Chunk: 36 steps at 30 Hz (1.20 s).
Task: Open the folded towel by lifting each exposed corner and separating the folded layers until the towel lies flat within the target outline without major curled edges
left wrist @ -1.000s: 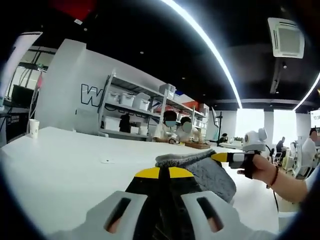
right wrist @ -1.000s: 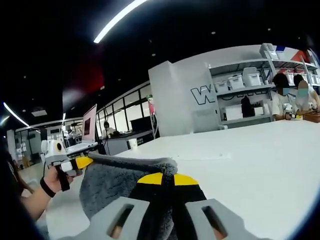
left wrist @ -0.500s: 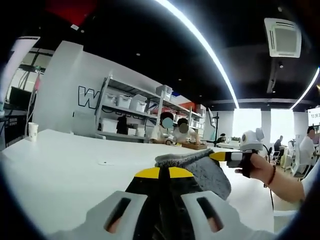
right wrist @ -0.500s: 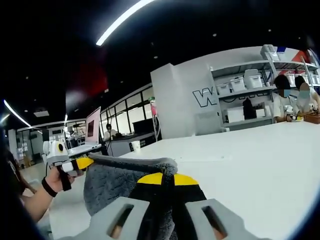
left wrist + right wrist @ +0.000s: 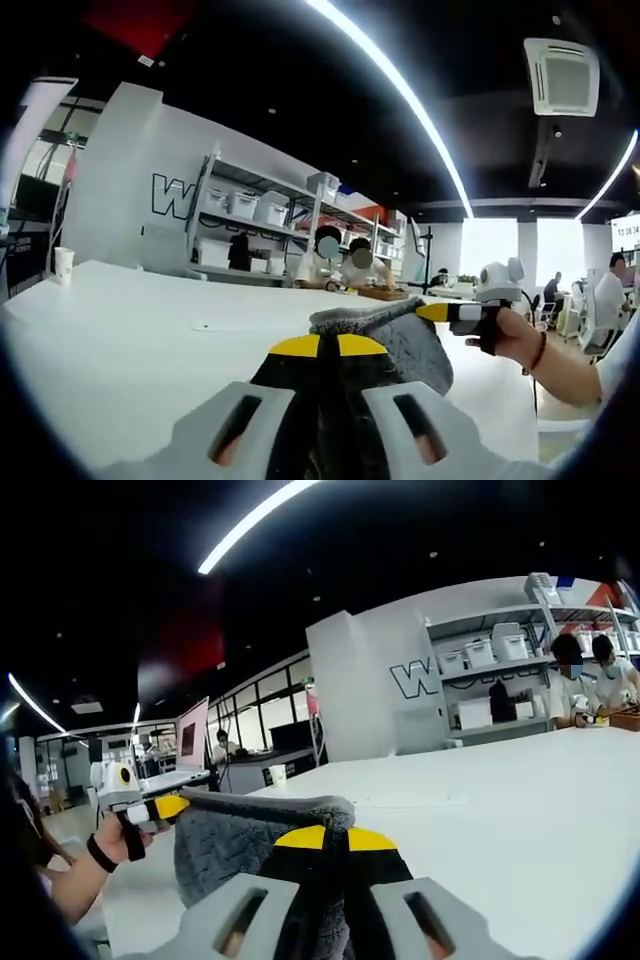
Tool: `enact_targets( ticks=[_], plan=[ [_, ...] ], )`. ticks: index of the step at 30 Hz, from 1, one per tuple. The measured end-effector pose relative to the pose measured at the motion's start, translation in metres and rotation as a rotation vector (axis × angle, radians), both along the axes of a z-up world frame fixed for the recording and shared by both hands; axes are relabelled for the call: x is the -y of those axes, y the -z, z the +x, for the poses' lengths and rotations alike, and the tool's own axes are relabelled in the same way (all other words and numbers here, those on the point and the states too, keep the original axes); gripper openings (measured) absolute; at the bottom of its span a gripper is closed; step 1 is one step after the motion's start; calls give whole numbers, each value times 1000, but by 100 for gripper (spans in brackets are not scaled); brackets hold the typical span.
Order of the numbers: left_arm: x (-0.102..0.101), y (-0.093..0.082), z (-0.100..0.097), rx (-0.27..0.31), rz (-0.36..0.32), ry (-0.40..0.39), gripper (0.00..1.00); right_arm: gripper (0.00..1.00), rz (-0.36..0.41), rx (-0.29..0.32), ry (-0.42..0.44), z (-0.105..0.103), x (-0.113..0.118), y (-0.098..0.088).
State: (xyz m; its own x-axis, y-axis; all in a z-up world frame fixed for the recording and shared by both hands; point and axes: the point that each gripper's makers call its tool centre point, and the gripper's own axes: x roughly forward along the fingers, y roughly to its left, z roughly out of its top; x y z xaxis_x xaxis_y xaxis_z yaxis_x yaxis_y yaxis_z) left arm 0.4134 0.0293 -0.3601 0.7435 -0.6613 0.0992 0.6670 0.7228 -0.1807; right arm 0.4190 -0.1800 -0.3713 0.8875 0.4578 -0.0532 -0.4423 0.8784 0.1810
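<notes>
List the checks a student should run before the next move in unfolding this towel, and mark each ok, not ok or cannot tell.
1. Left gripper shut on the grey towel: ok.
2. Right gripper shut on the towel's other end: ok.
3. Towel edge stretched between both grippers, no big sag: ok.
4. Towel flat on the white table: not ok, it hangs from the grippers.
5. Target outline located on the table: cannot tell.
6. Folded layers fully separated: cannot tell.
</notes>
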Motion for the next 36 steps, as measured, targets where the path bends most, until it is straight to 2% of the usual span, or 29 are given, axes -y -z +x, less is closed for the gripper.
enact_targets(
  ticks=[7,25,36],
  plan=[
    [-2,-6,-14,9,-10,18,2,0,20,18,-21,-2,2,-10],
    [-7,-15,-22,33,-4,52,2,0,29,55,-44,-30,0,-22],
    [-7,-17,-47,54,-2,76,2,0,24,71,-64,-47,-2,-23]
  ],
)
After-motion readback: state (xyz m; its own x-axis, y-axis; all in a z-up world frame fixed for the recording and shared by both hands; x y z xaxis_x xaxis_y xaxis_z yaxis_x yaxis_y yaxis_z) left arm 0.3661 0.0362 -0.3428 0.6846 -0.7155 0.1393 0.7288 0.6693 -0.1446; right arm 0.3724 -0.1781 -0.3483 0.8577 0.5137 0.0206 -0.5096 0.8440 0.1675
